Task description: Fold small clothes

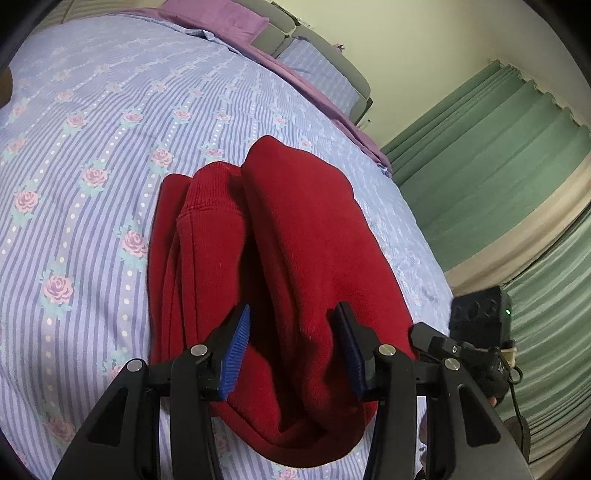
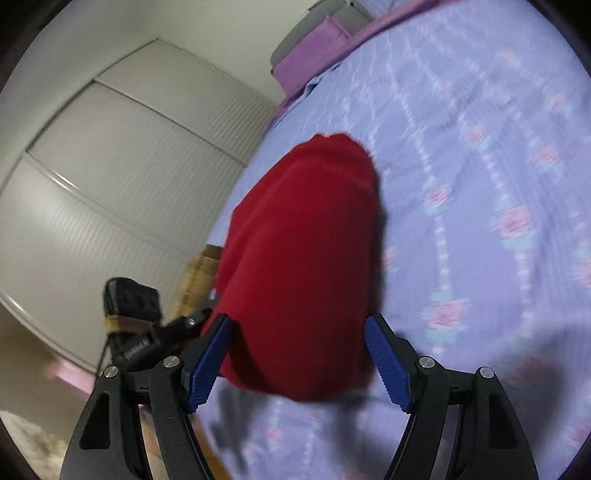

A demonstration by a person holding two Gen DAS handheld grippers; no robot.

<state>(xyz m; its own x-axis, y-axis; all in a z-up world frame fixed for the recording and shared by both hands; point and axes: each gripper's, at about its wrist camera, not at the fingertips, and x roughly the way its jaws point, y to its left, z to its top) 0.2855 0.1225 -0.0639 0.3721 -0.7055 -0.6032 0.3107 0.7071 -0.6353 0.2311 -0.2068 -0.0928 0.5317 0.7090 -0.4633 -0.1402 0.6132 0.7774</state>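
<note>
**Inspector:** Your left gripper (image 1: 293, 347) stands released, its blue pads (image 1: 234, 356) wide apart over the red garment (image 1: 288, 236). That garment lies bunched in thick folds on the floral bedsheet (image 1: 92, 147), ribbed cuff (image 1: 210, 184) at 11 o'clock from the pads.

**Operator:** And the right?

**Inspector:** Your right gripper (image 2: 299, 363) is also released; the red garment (image 2: 303, 258) sits between its fingers, near the bed's edge. The view is blurred, so contact cannot be confirmed.

**Operator:** Surroundings?

**Inspector:** Purple cloth (image 1: 225, 18) at 12 o'clock, green curtain (image 1: 498, 166) at 3. In your right view, a white wardrobe (image 2: 122, 177) fills 9 to 11 o'clock, and the other gripper's body (image 2: 136, 321) crowds the garment's left side.
</note>
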